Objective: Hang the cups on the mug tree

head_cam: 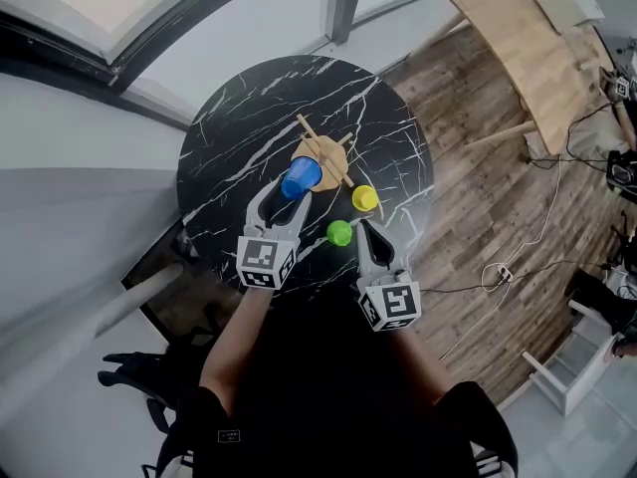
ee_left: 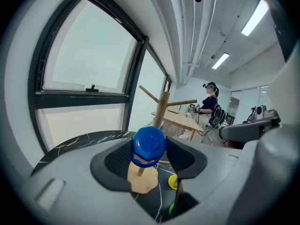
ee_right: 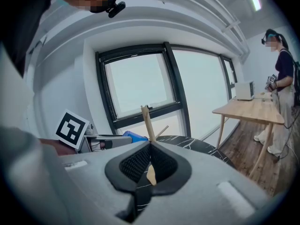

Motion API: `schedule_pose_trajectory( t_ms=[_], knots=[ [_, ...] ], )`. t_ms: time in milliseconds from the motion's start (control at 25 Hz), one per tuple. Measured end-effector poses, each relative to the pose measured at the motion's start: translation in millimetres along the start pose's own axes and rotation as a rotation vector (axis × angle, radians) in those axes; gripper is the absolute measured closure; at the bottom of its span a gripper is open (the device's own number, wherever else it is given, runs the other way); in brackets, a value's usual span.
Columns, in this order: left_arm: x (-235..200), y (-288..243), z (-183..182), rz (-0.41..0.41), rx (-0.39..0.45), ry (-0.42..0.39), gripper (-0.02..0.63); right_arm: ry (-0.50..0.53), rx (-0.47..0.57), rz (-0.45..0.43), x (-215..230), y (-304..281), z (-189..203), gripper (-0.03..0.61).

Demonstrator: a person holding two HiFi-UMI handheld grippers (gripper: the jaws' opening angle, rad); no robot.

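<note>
Tabletop (head_cam: 224, 162) bears mug tree (head_cam: 331, 149), green cup (head_cam: 339, 232), yellow cup (head_cam: 364, 198) near blue cup (head_cam: 301, 177).

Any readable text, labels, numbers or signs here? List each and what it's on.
No readable text.
Left marker cube, right marker cube: square patterns only, no letters.
Blue cup: embossed marks on base, too blurred.
Label on black top: too small.

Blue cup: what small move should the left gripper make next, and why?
Probably guide the blue cup onto a peg of the tree: the left gripper grips it just in front of the tree, not yet hung.
</note>
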State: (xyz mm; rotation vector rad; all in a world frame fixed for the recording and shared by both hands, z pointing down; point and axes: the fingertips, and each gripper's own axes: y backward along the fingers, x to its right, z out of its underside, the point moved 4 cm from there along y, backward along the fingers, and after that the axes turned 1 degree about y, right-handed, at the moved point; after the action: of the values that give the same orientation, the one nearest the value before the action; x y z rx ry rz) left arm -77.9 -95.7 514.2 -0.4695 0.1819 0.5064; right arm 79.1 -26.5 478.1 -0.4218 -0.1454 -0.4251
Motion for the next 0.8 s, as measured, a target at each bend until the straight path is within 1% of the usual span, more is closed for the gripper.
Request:
schedule_pose_trajectory(
  t_ms=[800],
  knots=[
    [-4, -7, 14, -0.014, -0.03, 0.038, 0.376, -0.004, 0.0, 0.002, 6, 2, 2, 0.58]
  ],
)
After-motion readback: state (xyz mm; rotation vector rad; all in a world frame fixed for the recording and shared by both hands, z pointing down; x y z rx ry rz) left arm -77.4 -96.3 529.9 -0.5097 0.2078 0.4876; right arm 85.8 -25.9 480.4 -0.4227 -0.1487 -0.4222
